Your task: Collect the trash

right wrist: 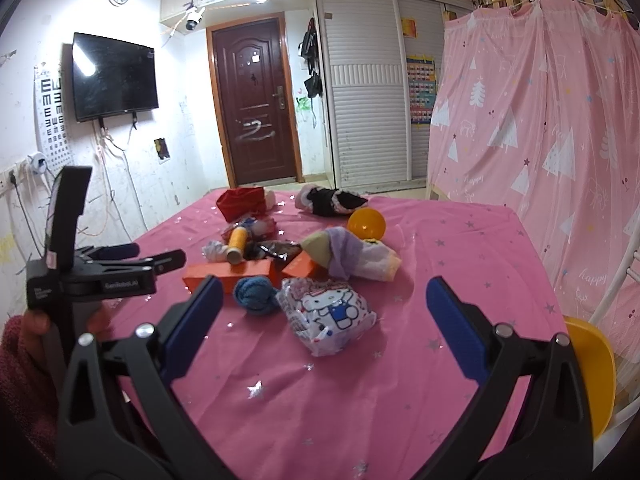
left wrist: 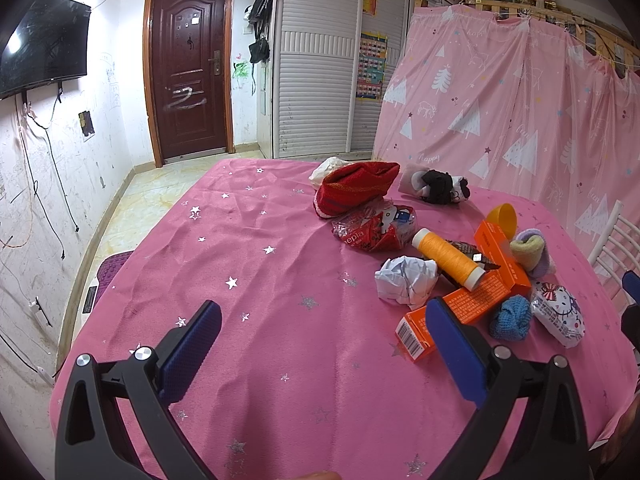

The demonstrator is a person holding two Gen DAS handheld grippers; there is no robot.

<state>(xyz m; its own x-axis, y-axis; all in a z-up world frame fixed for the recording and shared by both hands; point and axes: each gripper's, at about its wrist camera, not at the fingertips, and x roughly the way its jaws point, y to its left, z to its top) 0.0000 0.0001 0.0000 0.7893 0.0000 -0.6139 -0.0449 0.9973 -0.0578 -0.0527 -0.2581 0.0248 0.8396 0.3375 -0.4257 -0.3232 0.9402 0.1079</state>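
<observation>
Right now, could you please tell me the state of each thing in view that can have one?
left gripper: open, empty, above the cloth
right gripper: open, empty
crumpled paper ball: crumpled, lying on the tablecloth
Hello Kitty wrapper: puffy, lying flat
orange thread spool: on its side, across the orange box
door: shut
TV: off

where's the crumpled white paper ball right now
In the left wrist view the crumpled paper ball sits right of centre on the pink tablecloth, touching the orange thread spool, just beyond the orange box.
</observation>
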